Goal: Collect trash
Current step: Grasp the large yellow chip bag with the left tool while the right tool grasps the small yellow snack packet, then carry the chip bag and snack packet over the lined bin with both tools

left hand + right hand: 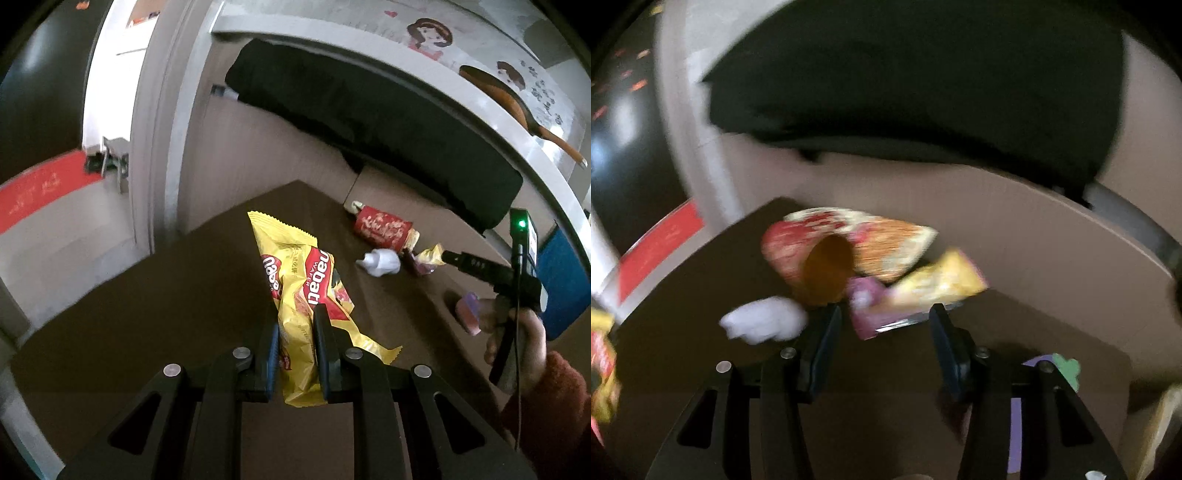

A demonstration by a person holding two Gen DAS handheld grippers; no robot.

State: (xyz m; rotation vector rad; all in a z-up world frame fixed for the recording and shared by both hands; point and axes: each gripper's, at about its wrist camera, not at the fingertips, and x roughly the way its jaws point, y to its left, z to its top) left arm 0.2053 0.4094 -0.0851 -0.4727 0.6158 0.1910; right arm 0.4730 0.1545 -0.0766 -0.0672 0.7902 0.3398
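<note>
Left gripper (295,332) clamped on crinkly yellow-red plastic wafer wrapper (303,280); right gripper (884,332) spread wide near small purple foil wrapper (866,310). Best centred before pinching.

1. "nabati" in white letters on a red oval, w/ "WAFER" in small caps beneath: printed on the yellow wafer wrapper (306,295). Runs sideways along the pack.
2. Same wrapper, 2nd red oval on the left fold: partial "nabe…", rest creased out of sight.
3. Red paper cup (382,229) lying on its side: gold brush-style characters, too blurred to read.
4. Wall sticker (543,99), top right: dark characters next to the cartoon figures, can't be made out.
5. Red strip (40,192), far left: faint gold marks, unreadable.
6. Right wrist view: motion-blurred, no legible text anywhere.
</note>
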